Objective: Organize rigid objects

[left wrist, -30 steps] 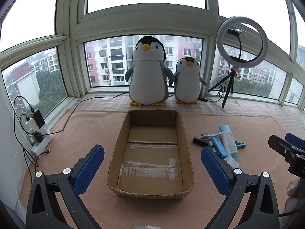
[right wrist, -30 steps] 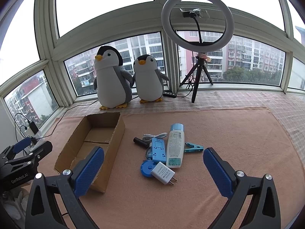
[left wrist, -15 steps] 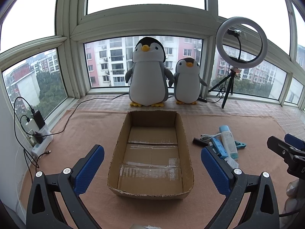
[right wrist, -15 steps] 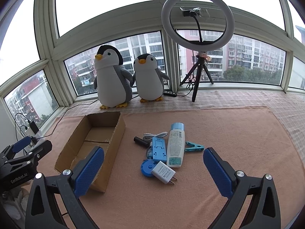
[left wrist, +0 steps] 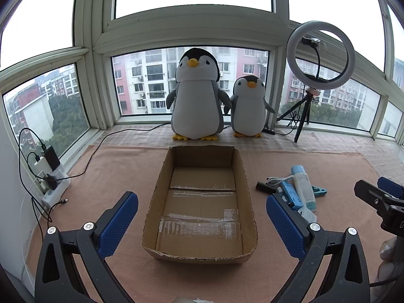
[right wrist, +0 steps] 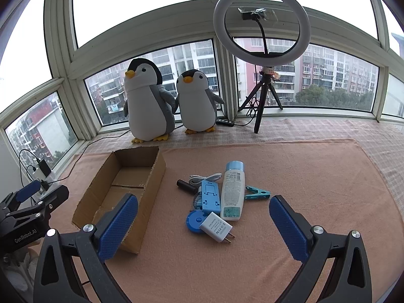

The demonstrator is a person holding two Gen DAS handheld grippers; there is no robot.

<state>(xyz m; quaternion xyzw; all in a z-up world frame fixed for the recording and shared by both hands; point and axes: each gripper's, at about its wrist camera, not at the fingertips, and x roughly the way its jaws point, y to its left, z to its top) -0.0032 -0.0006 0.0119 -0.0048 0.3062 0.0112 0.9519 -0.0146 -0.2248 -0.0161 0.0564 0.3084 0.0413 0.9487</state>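
Note:
An empty cardboard box [left wrist: 248, 192] [right wrist: 156, 174] lies open on the pink mat. To its right is a small pile: a white bottle with a blue cap [right wrist: 232, 194] [left wrist: 303, 186], a blue phone stand [right wrist: 210, 197], a white charger plug [right wrist: 216, 227], a blue round disc [right wrist: 194, 221], a teal clip [right wrist: 257, 193], a black cylinder [right wrist: 186, 186] and a white cable [right wrist: 205, 177]. My left gripper [left wrist: 202, 223] hovers open in front of the box. My right gripper [right wrist: 203, 224] stands open just short of the pile, holding nothing.
Two plush penguins [left wrist: 195, 96] [left wrist: 248, 106] stand on the sill behind the box. A ring light on a tripod [right wrist: 262, 30] rises at the back right. A power strip with chargers and cables [left wrist: 48, 176] lies along the left wall.
Both views have barely shifted; the pile sits very slightly lower in the right wrist view. Nothing has been grasped or moved.

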